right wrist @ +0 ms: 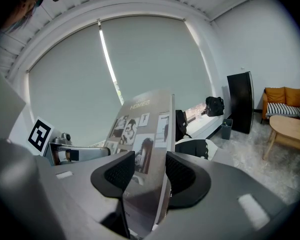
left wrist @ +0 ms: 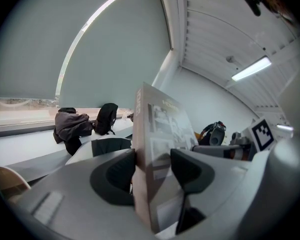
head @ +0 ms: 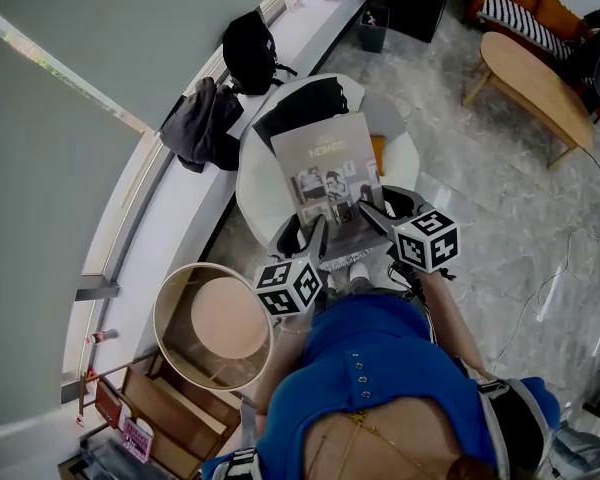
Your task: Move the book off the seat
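Book at frame centre, over the white seat. Left gripper and right gripper each pinch its lower edge. Advice: move both in step, no twisting, and carry it clear sideways.

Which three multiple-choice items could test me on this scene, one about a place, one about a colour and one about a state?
1. Where does the black backpack stand?
A. on the window ledge
B. on the oval wooden table
C. on the round drum table

2. What colour is the chair below the held book?
A. red
B. white
C. green

3. In what state is the left gripper?
A. open and empty
B. shut on a jacket
C. shut on the book

Key:
1 A: the head view shows the backpack sitting on the ledge along the window.
2 B: the chair's shell is white in the head view.
3 C: in the left gripper view its fingers press the book from both sides.
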A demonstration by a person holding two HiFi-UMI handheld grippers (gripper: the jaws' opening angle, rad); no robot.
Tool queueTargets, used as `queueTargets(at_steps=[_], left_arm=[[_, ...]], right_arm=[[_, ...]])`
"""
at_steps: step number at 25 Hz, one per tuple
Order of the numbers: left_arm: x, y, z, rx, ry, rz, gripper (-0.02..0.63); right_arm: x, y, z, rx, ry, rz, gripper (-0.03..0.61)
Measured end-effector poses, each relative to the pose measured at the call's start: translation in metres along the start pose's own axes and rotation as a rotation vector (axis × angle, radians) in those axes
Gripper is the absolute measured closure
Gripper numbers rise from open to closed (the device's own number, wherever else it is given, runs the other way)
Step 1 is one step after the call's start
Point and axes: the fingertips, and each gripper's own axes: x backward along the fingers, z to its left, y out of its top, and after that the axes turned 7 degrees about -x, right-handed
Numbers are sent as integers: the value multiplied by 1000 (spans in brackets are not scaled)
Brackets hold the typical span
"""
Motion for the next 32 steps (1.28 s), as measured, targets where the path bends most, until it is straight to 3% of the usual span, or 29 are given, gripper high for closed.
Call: queueTargets(at_steps=[22,32], left_arm=[[2,-11,-27,24,64,-23,396],[19,-32,-23,95,193,-65,396]], right_arm=[[18,-2,-15,43,61,20,387],[6,-15,-6,109,183,86,387]])
